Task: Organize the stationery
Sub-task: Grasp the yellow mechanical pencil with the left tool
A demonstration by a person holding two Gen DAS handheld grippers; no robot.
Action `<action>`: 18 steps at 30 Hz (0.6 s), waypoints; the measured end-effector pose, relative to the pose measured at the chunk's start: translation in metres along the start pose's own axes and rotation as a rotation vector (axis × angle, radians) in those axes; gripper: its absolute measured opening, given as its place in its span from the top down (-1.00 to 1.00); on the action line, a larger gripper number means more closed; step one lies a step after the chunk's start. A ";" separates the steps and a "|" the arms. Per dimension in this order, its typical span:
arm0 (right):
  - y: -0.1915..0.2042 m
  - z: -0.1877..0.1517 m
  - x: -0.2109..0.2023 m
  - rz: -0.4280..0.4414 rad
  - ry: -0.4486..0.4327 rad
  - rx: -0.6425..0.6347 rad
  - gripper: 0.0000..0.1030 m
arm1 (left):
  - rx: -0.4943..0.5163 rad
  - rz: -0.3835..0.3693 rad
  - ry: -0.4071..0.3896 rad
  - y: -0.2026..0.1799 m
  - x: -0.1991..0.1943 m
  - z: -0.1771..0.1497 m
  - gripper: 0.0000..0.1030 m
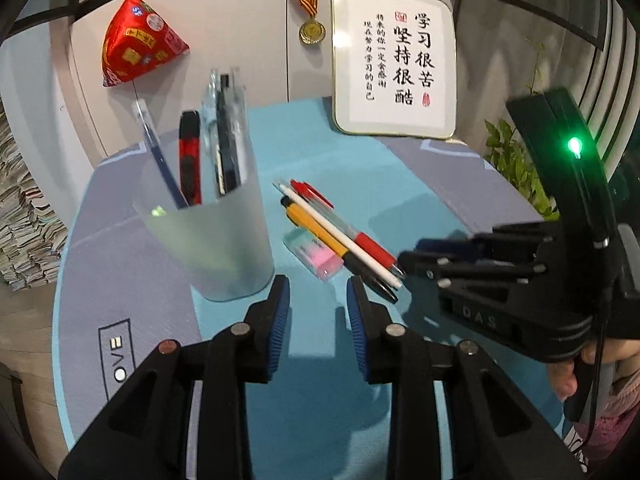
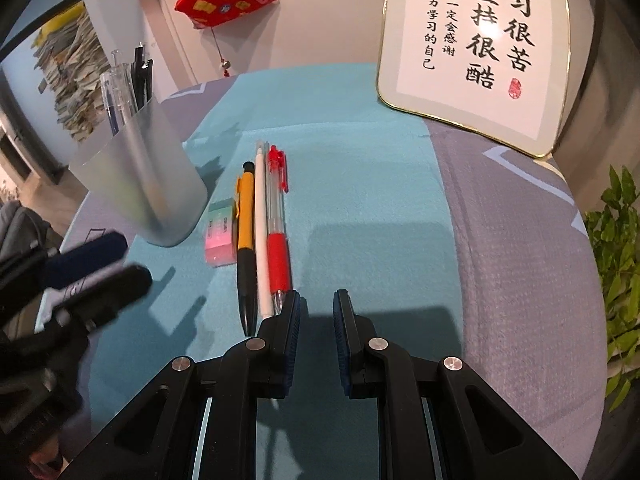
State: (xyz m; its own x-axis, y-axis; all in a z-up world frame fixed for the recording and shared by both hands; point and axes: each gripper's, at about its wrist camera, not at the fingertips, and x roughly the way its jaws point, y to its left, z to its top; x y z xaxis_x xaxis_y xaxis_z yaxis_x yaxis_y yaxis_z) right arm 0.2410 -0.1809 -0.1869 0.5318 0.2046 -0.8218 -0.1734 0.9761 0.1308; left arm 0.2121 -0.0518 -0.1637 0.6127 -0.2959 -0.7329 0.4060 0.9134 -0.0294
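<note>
black right gripper [image 2: 317,304] gapes empty, seemingly just above the red pen [image 2: 277,216]; left gripper [image 1: 318,294] open.

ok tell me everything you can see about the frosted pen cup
The frosted pen cup is a translucent, plastic-looking tumbler, wider at the rim than at the base. It stands upright on the desk mat, left of the loose pens, near the pink and green eraser but apart from it. Several pens stand in it, leaning on the rim, among them a red and black one. Neither gripper touches it.
</note>
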 end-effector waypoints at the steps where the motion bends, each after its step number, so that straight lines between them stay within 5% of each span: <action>1: 0.001 0.002 0.001 -0.002 -0.001 -0.003 0.69 | -0.004 -0.005 0.007 0.000 0.001 -0.001 0.46; 12: 0.008 0.013 0.009 -0.067 -0.031 -0.073 0.69 | -0.047 -0.060 0.072 -0.007 0.017 -0.003 0.46; 18: -0.015 0.016 0.005 -0.035 -0.021 0.013 0.69 | -0.077 -0.096 0.085 -0.014 0.024 0.004 0.44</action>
State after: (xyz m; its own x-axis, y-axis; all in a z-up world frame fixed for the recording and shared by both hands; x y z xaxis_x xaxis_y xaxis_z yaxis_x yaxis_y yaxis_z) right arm 0.2590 -0.1933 -0.1840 0.5544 0.1712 -0.8145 -0.1431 0.9836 0.1094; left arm 0.2234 -0.0732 -0.1783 0.5128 -0.3613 -0.7788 0.4048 0.9017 -0.1518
